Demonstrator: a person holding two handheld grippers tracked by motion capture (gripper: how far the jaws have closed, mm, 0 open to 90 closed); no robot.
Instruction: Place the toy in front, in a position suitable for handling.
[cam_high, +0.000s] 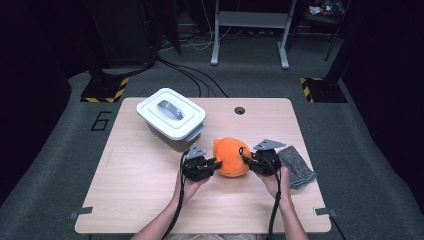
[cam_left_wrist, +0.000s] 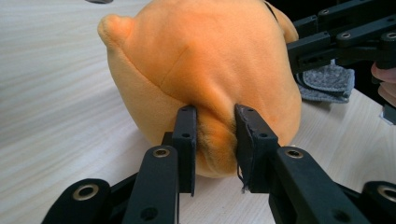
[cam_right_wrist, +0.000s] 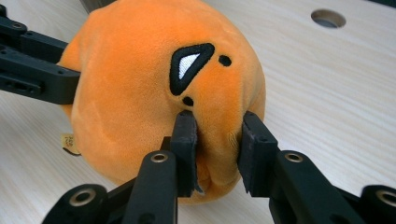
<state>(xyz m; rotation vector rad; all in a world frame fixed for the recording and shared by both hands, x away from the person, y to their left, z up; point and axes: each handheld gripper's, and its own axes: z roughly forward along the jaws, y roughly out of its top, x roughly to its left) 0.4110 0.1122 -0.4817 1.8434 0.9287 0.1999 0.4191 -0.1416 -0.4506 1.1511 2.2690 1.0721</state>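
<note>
An orange plush toy (cam_high: 231, 156) rests on the wooden table (cam_high: 150, 200) between my two grippers. My left gripper (cam_high: 216, 163) pinches a fold of the plush (cam_left_wrist: 205, 70) on its left side; the pads dig into the fabric. From the right, my right gripper (cam_high: 245, 159) is shut on a fold of the same toy (cam_right_wrist: 140, 93), just below its embroidered black and white eye (cam_right_wrist: 189, 65). The left gripper's arms (cam_right_wrist: 32, 60) reach in at the far side of the toy in the right gripper view.
A white lidded box (cam_high: 171, 118) with a grey handle stands at the back left of the table. A grey felt cloth (cam_high: 297, 165) lies by the right hand. A round hole (cam_high: 239, 110) is near the table's far edge.
</note>
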